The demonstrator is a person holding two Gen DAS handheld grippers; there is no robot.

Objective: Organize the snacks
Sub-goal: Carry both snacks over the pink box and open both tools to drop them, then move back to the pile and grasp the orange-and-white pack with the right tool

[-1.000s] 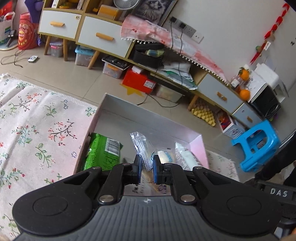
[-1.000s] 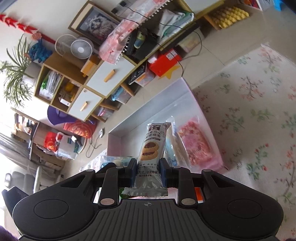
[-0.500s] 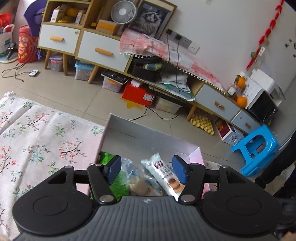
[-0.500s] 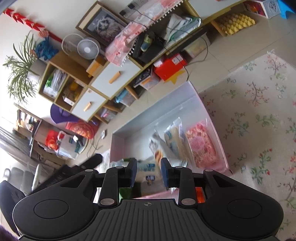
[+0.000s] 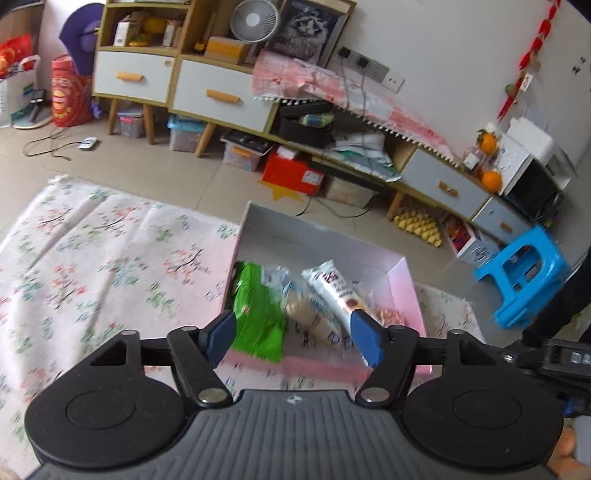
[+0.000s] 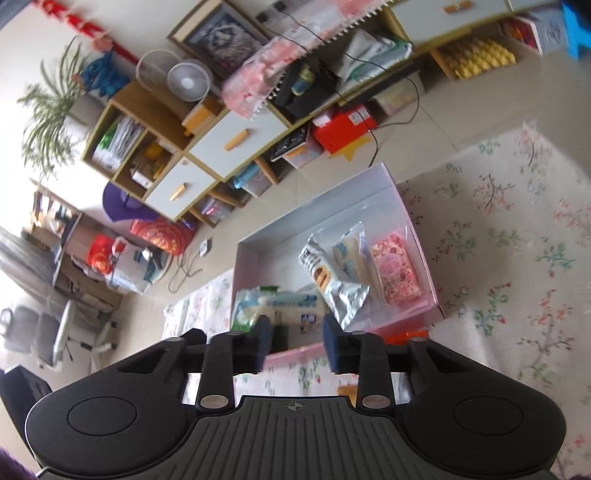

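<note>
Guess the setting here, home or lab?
Most likely a lived-in home, probably a living room. A floral rug covers a tiled floor, a low sideboard with drawers holds a desk fan and a framed cat picture, and storage bins sit underneath.

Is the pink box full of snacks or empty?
Partly filled. The pink box holds a green packet, a silver cookie packet and a pink packet, while its far end is bare.
</note>
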